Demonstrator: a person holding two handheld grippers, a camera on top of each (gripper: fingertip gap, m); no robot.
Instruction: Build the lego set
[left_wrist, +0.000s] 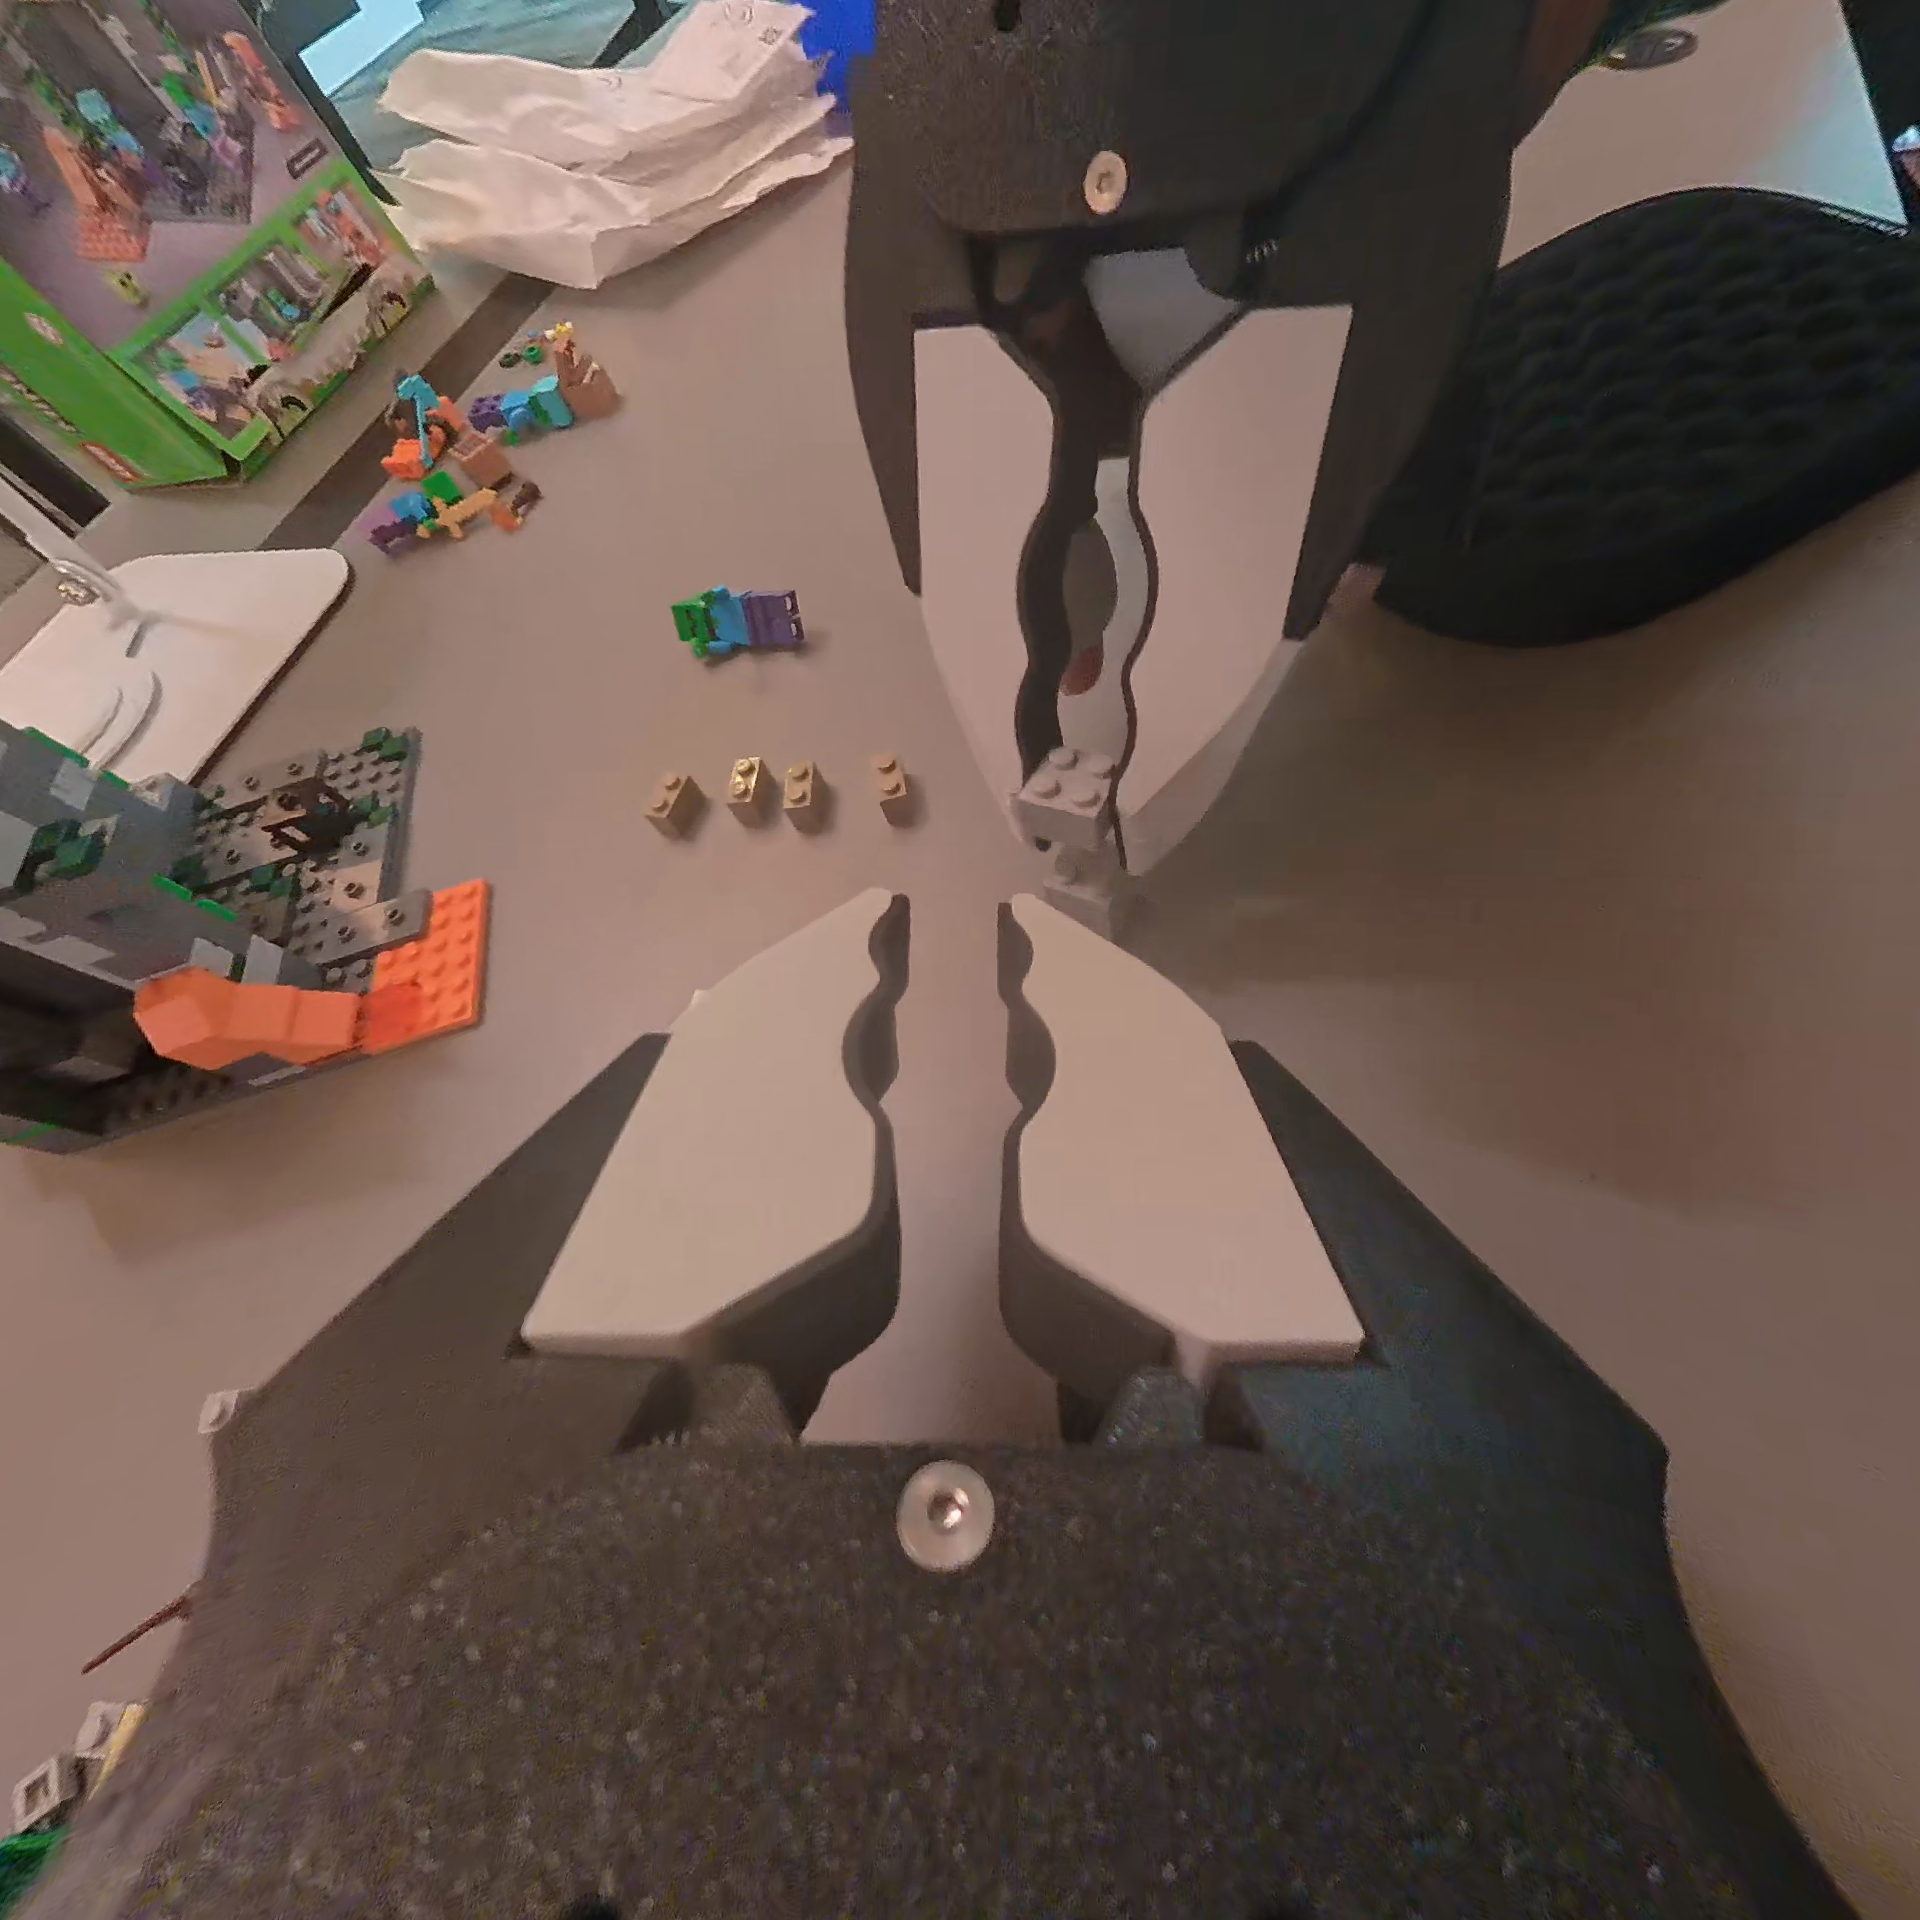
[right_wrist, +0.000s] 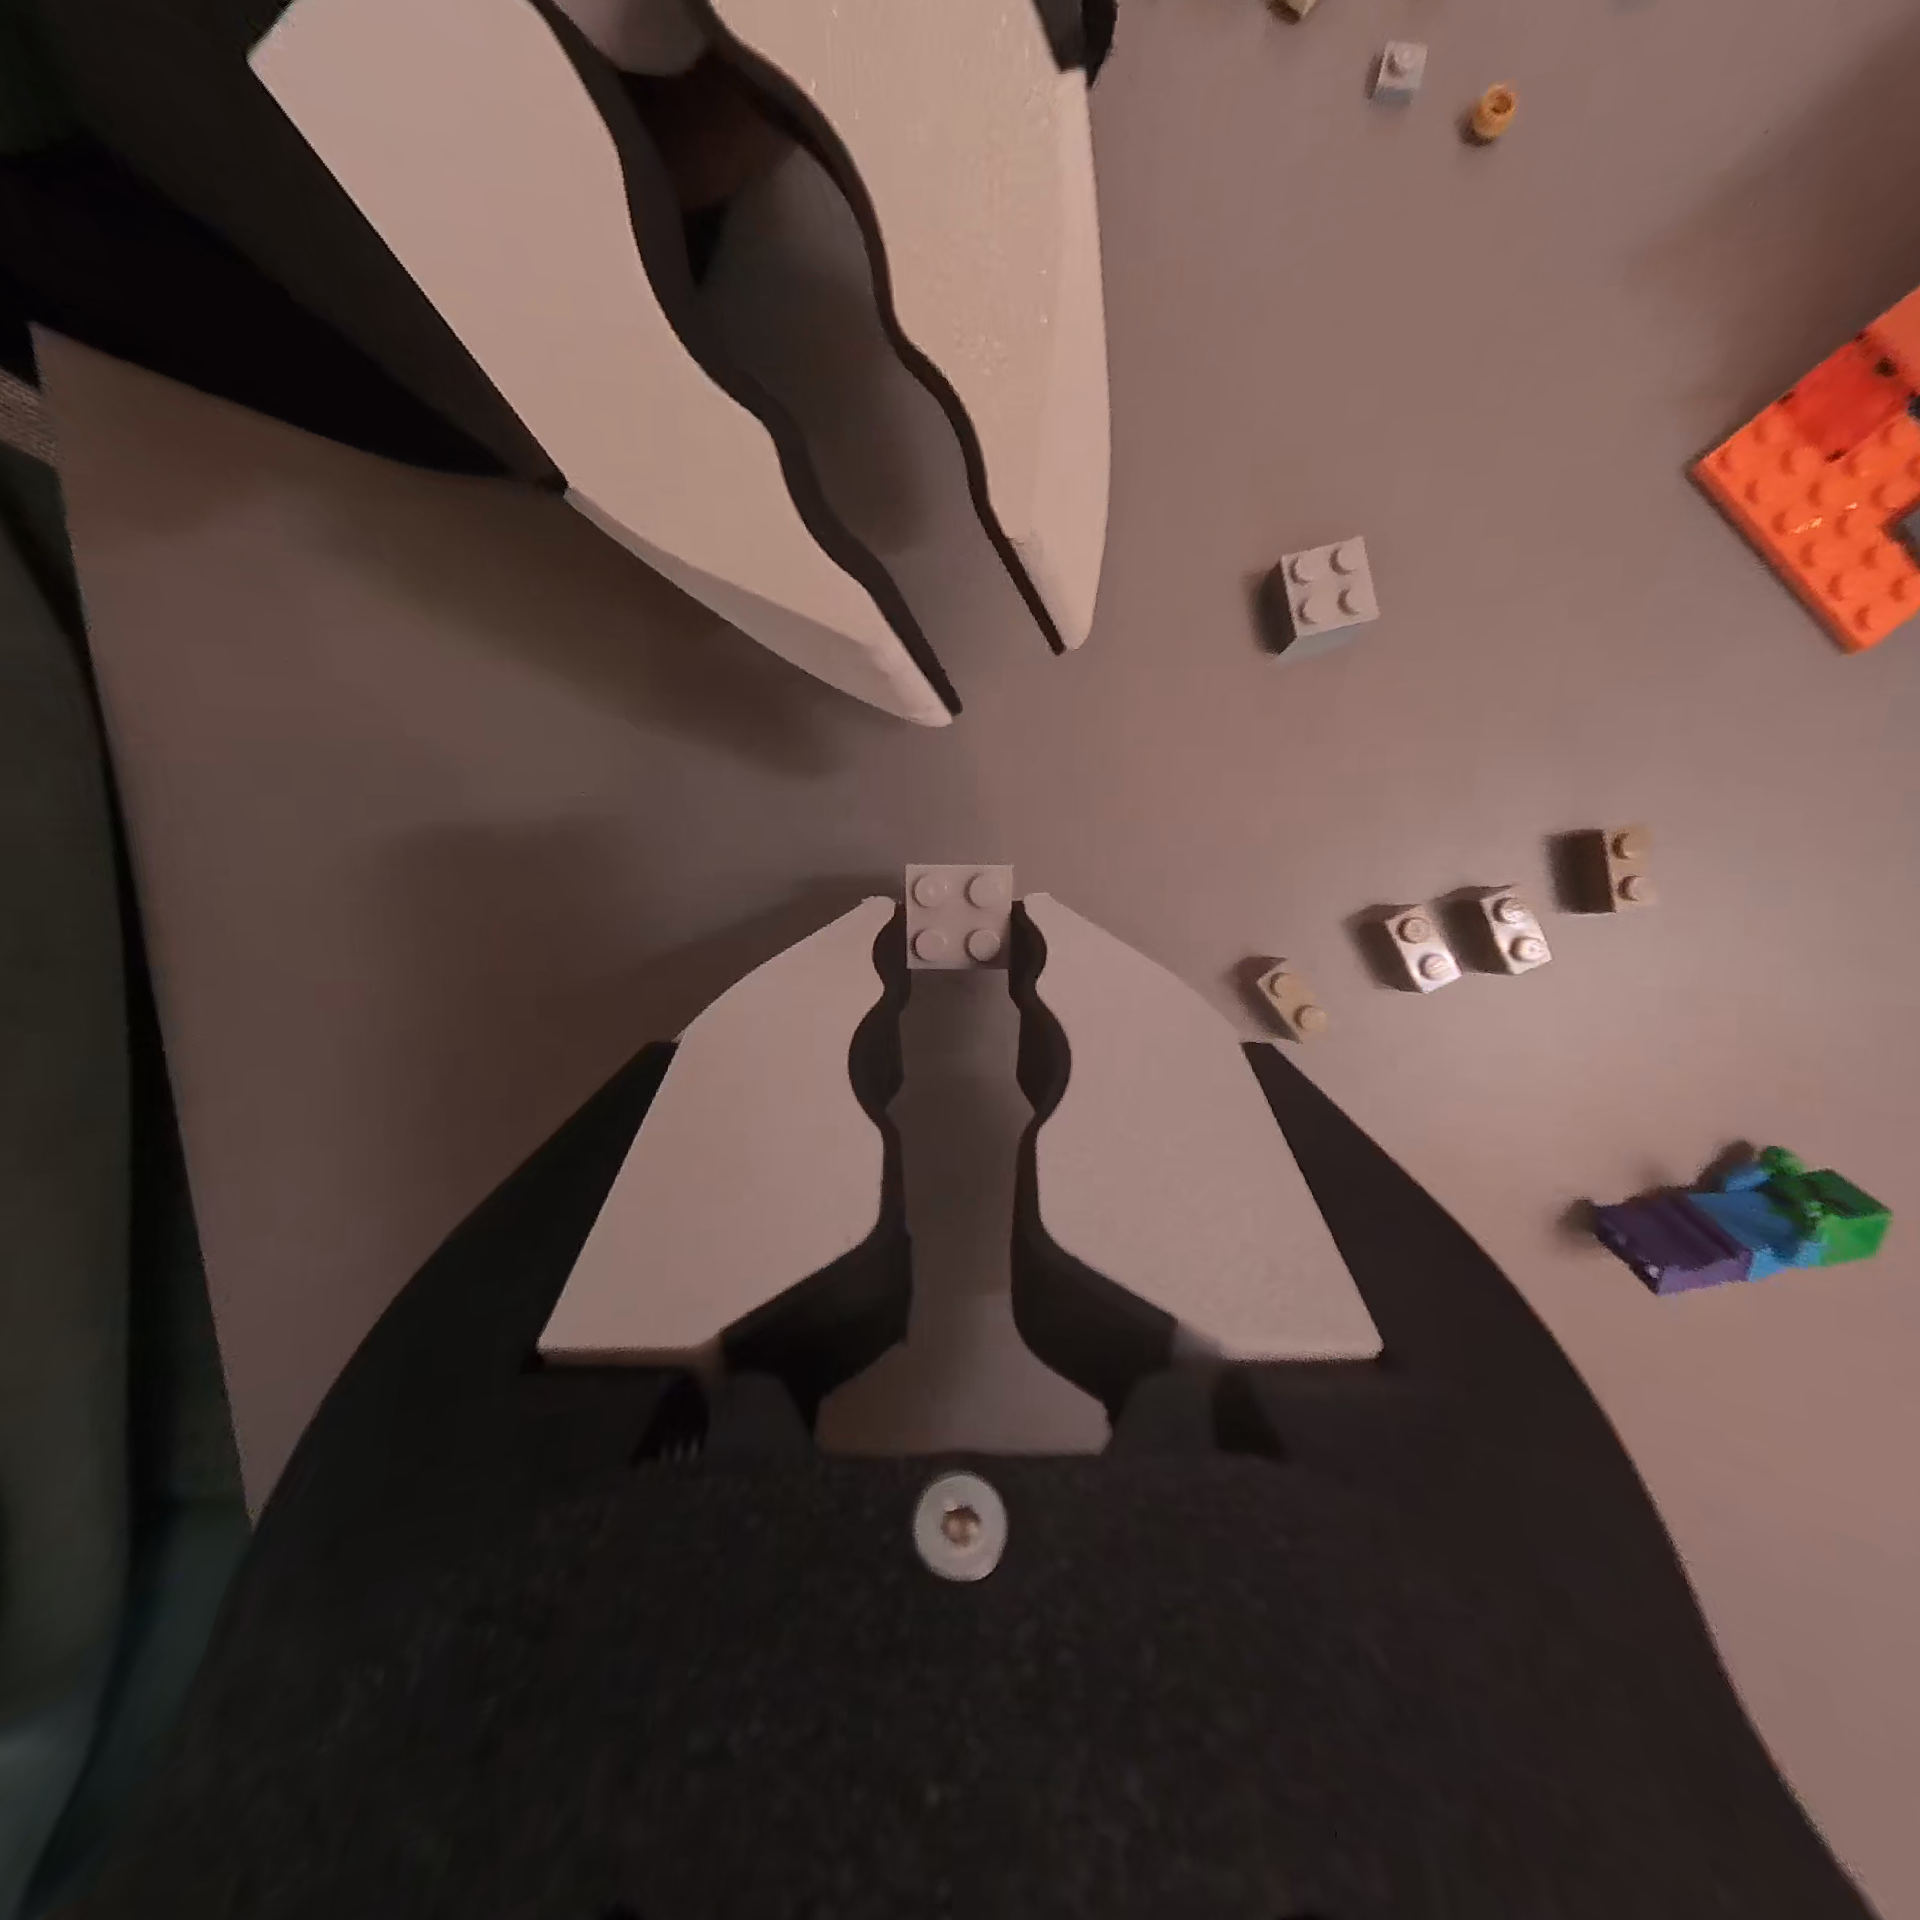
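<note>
Far left on the grey desk sits a part-built grey and orange brick model, a green printed toy box behind it. Moving right, a row of four small tan two-stud bricks, a green, blue and purple blocky figure lying beyond them. Centre, the left gripper: jaws narrow, nothing between them, bare desk showing in the gap. Just right, the right gripper points down, jaws clamped on a light grey four-stud square brick, both pads pressing its sides, just above the desk. Another grey four-stud brick lies apart.
</note>
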